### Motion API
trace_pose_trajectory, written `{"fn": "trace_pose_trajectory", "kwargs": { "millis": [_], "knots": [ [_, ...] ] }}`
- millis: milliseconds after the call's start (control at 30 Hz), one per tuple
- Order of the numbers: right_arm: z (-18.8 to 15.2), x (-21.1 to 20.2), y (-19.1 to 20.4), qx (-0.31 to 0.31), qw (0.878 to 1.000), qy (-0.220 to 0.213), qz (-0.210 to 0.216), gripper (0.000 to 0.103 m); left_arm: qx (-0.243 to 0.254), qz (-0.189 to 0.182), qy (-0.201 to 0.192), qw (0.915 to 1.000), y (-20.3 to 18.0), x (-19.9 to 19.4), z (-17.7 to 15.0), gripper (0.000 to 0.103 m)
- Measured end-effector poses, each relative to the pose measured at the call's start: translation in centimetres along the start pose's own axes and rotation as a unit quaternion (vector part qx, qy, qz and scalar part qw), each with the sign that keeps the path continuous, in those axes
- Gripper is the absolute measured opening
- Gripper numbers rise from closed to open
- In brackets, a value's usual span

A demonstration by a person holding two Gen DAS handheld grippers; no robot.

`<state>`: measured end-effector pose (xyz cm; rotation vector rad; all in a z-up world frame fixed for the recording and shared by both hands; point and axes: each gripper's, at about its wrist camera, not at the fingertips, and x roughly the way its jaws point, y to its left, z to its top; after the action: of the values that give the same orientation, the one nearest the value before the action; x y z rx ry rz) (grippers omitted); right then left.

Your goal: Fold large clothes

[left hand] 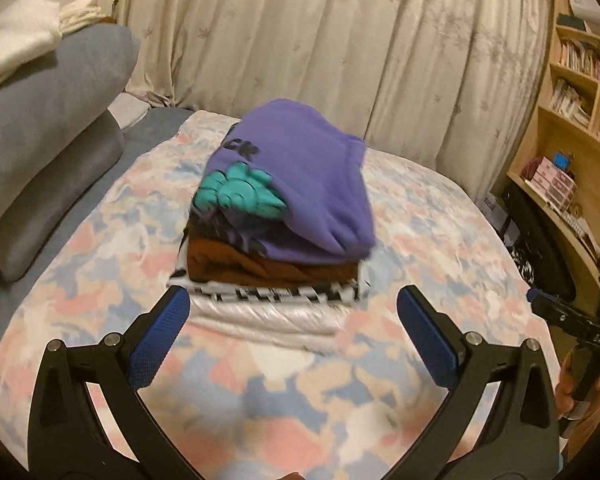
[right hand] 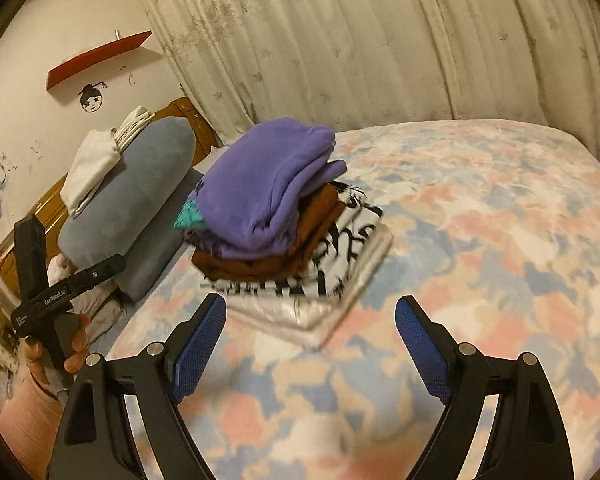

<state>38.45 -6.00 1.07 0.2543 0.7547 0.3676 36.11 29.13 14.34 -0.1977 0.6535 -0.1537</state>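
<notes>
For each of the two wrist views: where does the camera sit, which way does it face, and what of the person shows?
Left wrist: on the left hand-held gripper, open, looking down across the pastel patchwork bedspread at the stack of folded clothes topped by a purple sweatshirt; the right hand-held gripper shows at right.
Right wrist: on the right hand-held gripper, open, facing the stack from its right; a hand shows at left.
Shared: stack, bedspread, cream curtain.

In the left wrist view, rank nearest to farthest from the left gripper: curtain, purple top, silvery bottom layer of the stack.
From the left gripper:
1. Silvery bottom layer, just ahead of the fingertips.
2. Purple top, crowning the stack.
3. Curtain, behind the bed.
</notes>
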Motion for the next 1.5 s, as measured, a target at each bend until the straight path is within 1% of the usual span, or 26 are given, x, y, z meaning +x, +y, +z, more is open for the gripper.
{"fn": "trace_pose_trajectory", "kwargs": {
  "millis": [133,167,200,233,267,367,467,567,667,800,900,967,1000,1033,1100,1200,1267,1400,1500],
  "knots": [
    [-2.5,-7.8,0.0,-0.013,1.0,-0.006,-0.027,0.088,-0.002,0.006,0.011,0.9999,-3.6,-3.4,-2.6,0.103],
    [-3.0,-11.1,0.6,-0.015,0.999,-0.006,-0.034,0.088,-0.002,0.005,0.015,0.9999,-4.4,-4.0,-3.3,0.103],
    [-4.0,-12.1,-0.1,-0.014,0.999,-0.005,-0.045,0.088,0.002,0.007,0.016,0.9998,-5.4,-4.7,-3.9,0.103],
    [-4.7,-15.0,0.0,-0.012,0.999,-0.005,-0.048,0.088,0.005,0.01,0.015,0.9998,-6.0,-5.3,-4.4,0.103],
    [-5.5,-16.9,-0.3,-0.009,0.999,-0.004,-0.052,0.088,0.013,0.014,0.014,0.9997,-7.1,-6.0,-5.3,0.103],
    [-7.5,-21.2,-1.5,-0.001,0.998,0.0,-0.062,0.088,0.031,0.02,0.015,0.9992,-9.5,-7.6,-7.3,0.103],
    [-10.2,-24.8,-3.1,0.009,0.997,0.003,-0.073,0.088,0.041,0.017,0.019,0.9988,-12.4,-9.4,-9.8,0.103],
    [-12.5,-29.3,-3.6,0.01,0.996,0.003,-0.083,0.088,0.055,0.021,0.02,0.998,-15.0,-11.0,-12.1,0.103],
    [-15.6,-32.6,-4.2,0.011,0.995,0.007,-0.097,0.088,0.069,0.02,0.014,0.9973,-17.3,-12.4,-14.2,0.103],
    [-19.6,-35.8,-4.3,0.01,0.994,0.014,-0.112,0.088,0.089,0.011,0.018,0.9958,-21.1,-14.4,-18.4,0.103],
    [-23.0,-37.6,-3.8,0.011,0.993,0.023,-0.118,0.088,0.1,0.023,0.02,0.9945,-23.3,-15.5,-21.6,0.103],
    [-24.6,-37.8,-3.2,0.01,0.992,0.026,-0.12,0.088,0.1,0.025,0.02,0.9944,-24.2,-15.9,-23.3,0.103],
    [-25.8,-38.3,-2.8,0.007,0.992,0.024,-0.122,0.09,0.098,0.028,0.026,0.9944,-24.8,-16.3,-24.6,0.103],
    [-26.9,-38.9,-2.2,0.004,0.992,0.022,-0.125,0.093,0.096,0.029,0.03,0.9946,-24.9,-16.4,-25.2,0.103],
    [-28.7,-39.4,-1.3,0.001,0.991,0.021,-0.13,0.093,0.087,0.029,0.041,0.9949,-25.6,-17.0,-27.0,0.103],
    [-31.4,-40.6,-0.4,0.005,0.992,0.023,-0.125,0.094,0.084,0.038,0.051,0.9945,-26.3,-17.6,-28.9,0.103],
    [-33.0,-41.2,0.2,0.014,0.991,0.024,-0.127,0.094,0.082,0.046,0.054,0.9941,-26.3,-17.9,-29.4,0.103],
    [-35.5,-42.5,1.4,0.027,0.991,0.022,-0.125,0.094,0.076,0.055,0.055,0.9941,-26.6,-18.8,-30.6,0.103],
    [-36.4,-43.3,1.9,0.027,0.991,0.018,-0.131,0.094,0.073,0.059,0.064,0.9935,-26.6,-19.0,-31.0,0.103]
  ]
}}
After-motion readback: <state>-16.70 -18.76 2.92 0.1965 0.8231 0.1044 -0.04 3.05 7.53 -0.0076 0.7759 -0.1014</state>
